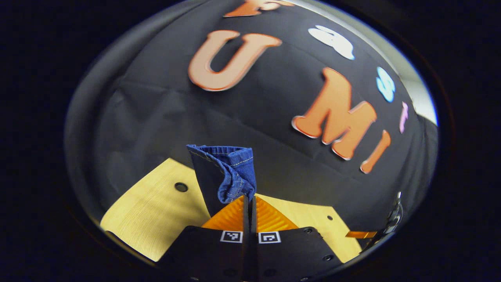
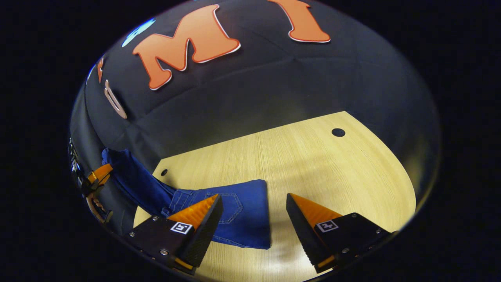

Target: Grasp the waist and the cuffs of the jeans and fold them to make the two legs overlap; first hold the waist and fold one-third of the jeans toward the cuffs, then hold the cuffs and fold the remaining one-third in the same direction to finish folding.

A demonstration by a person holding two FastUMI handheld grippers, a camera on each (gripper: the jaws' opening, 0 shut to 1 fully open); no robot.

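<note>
In the left gripper view, the left gripper (image 1: 249,203) is closed on a bunched cuff of the jeans (image 1: 231,172); the rest of the jeans is hidden below the fingers. At the lower right edge, a small piece of the other gripper is cut off. In the right gripper view, the jeans (image 2: 242,213) run partly behind a finger (image 2: 199,219), and the far gripper (image 2: 96,178) at the left edge is too small to judge.

A pale wooden table (image 2: 313,164) with small round holes (image 2: 338,132) is set against a wall of black cloth (image 2: 274,78). The tabletop is brightly lit from above.
</note>
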